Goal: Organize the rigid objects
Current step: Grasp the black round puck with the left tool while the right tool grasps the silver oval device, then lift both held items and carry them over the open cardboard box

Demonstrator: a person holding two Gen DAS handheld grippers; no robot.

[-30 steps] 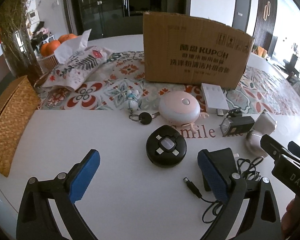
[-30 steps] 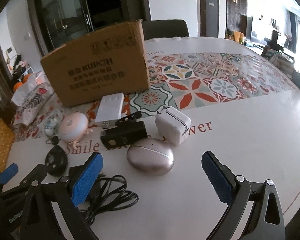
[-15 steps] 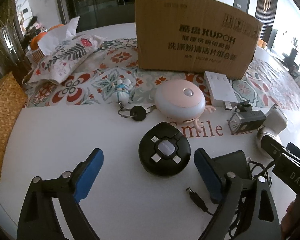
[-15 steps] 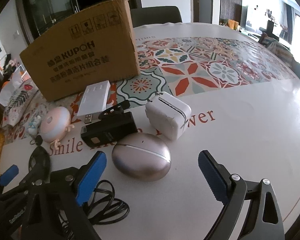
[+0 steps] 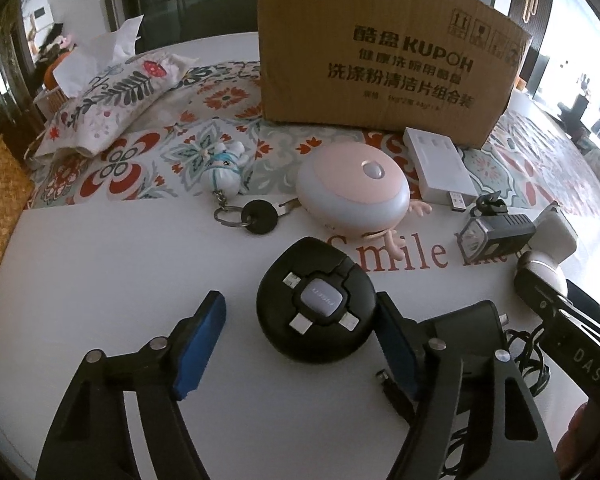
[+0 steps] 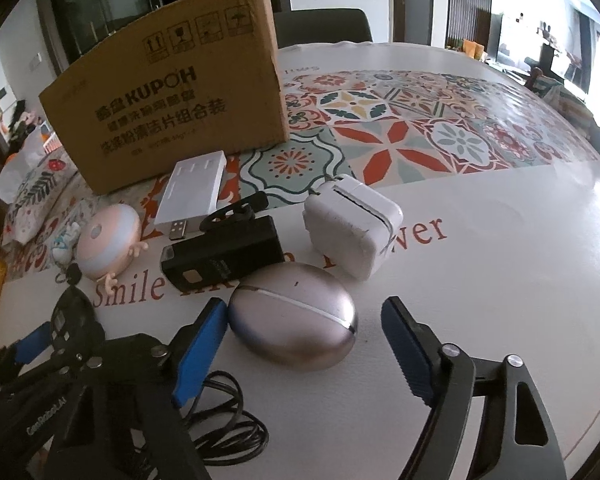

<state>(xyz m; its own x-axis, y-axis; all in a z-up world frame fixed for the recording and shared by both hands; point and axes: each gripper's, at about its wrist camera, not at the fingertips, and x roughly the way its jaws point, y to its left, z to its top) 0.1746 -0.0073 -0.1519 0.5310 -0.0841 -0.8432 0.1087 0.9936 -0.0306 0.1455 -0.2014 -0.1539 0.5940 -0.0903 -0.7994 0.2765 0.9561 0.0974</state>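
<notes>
The left gripper (image 5: 300,344) straddles a round black multi-plug adapter (image 5: 315,311) on a white table (image 5: 112,280), its blue pads (image 5: 202,344) having just been closing in from both sides. The pad on the picture's right sits at the adapter's edge, the other stands a little apart, so the jaws are spread and not yet pinching. Beside it, the right gripper (image 6: 300,344) brackets a smooth metallic oval case (image 6: 296,322). Its jaws too have just been closing; the picture-left pad (image 6: 198,350) is just beside the case's end and the other pad stands clear, leaving the case ungripped.

Behind the adapter, a pink dome-shaped gadget (image 5: 352,192) with small limbs rests where the patterned runner (image 5: 228,104) meets the bare tabletop. A black-headed key (image 5: 260,216) on a ring with a small doll charm (image 5: 222,170) lies just to its left. A white flat device (image 6: 192,190) with a USB plug lies in front of an upright cardboard box (image 6: 172,96) printed KUPOH. A black bike light (image 6: 224,254) sits between that device and the oval case, and a white power adapter (image 6: 352,224) stands near the case's far side. A black coiled cable (image 6: 220,420) lies at the near table edge between the two grippers. A floral tissue pouch (image 5: 112,92) rests at the far left.
</notes>
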